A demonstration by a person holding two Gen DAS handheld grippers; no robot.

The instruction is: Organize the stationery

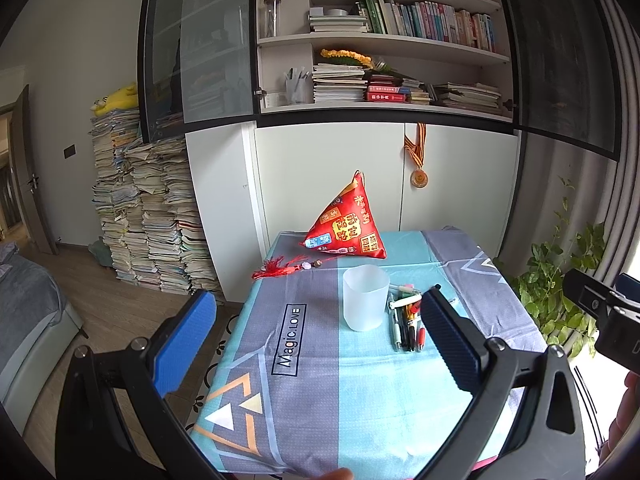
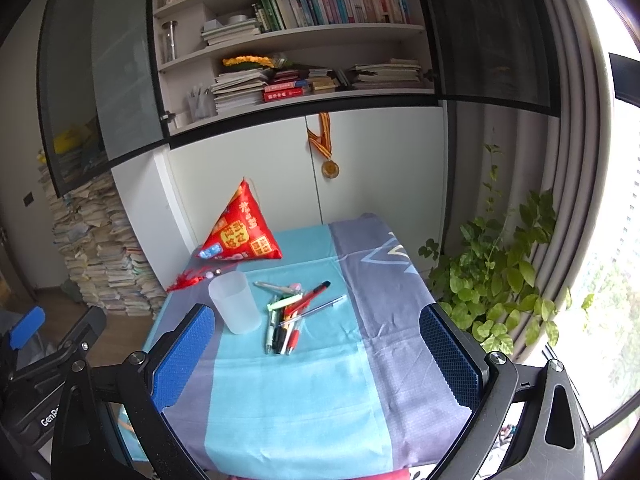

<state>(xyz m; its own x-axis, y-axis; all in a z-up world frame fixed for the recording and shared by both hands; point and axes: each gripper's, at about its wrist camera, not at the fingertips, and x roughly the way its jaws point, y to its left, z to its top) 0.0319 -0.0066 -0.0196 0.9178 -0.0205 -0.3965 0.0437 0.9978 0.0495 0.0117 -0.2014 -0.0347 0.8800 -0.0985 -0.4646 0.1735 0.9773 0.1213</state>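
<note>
1. The left gripper (image 1: 316,344), black-framed with blue textured pads, hangs above the near part of the table with its fingers spread wide and nothing between them.
2. The right gripper (image 2: 316,356), of the same build, is likewise wide open and empty, poised over the near edge of the table.
3. The small table is covered by a cloth of light-blue and grey panels (image 2: 288,392) printed with "Magic LOVE".
4. A frosted translucent plastic cup (image 2: 234,302) stands upright and empty near the middle of the cloth.
5. A loose pile of pens and markers (image 2: 290,316) lies just beside the cup, on its window side; they cross one another at angles, and among them are a red marker with a black cap (image 2: 310,298) and a clear-barrelled ballpoint (image 2: 316,310).
6. Both grippers are well apart from the pens and from the cup.
7. A red pyramid-shaped fabric pouch with gold lettering (image 2: 240,234) sits at the far side of the table, and its red tassel (image 1: 276,270) lies on the cloth near the cup.
8. Behind the table stands a white cabinet with open bookshelves (image 1: 400,44), and a medal on a striped ribbon (image 1: 418,160) hangs on its door.
9. A leafy green plant (image 2: 496,280) grows by the curtain at the window.
</note>
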